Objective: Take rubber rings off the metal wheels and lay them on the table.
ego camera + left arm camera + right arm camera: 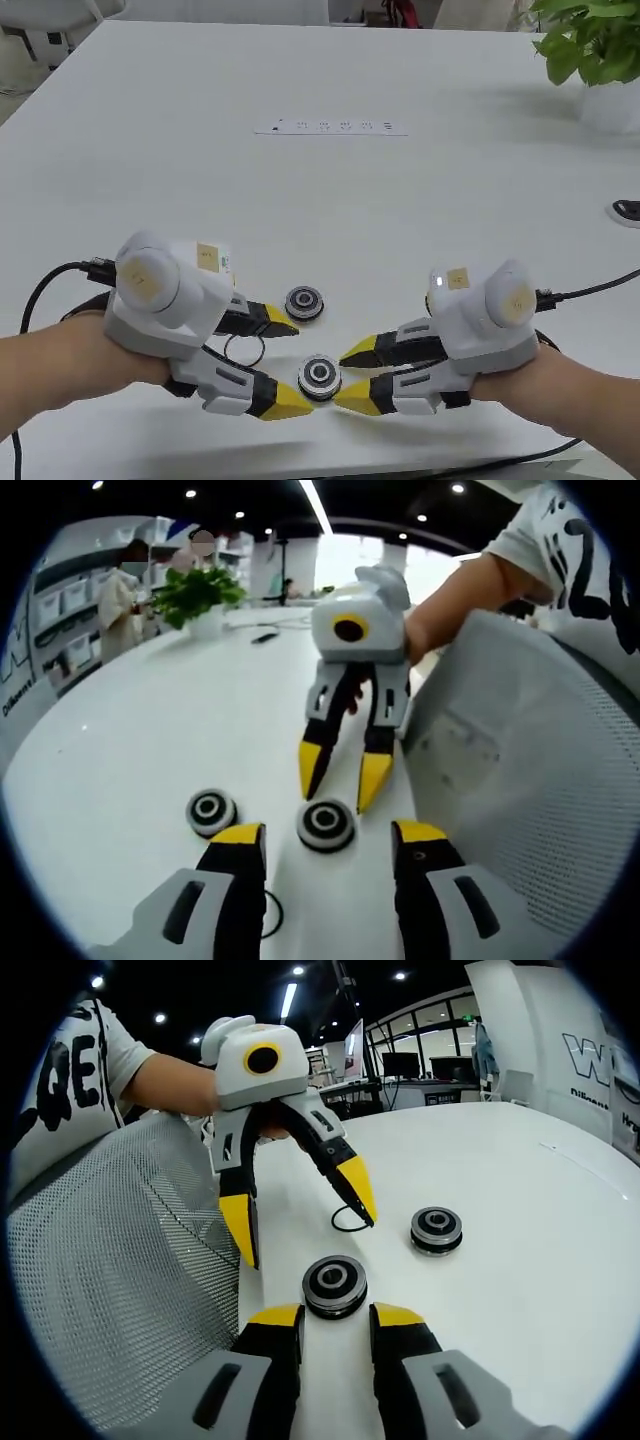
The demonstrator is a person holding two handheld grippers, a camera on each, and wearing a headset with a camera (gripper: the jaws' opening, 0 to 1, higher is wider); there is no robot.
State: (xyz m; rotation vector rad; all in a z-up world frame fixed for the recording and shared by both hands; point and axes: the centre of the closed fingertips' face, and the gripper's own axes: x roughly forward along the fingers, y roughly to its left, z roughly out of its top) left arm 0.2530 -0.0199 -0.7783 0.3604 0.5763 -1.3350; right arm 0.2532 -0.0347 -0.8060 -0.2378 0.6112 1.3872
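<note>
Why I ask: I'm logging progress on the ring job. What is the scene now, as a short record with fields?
near wheel: flat on the table, between the tips of the two grippers
far wheel: flat on the table, apart from both grippers
loose ring: lying on the table under the left gripper
left gripper: open, pointed at the near wheel, holding nothing
right gripper: open, facing the left one across the near wheel, holding nothing
</note>
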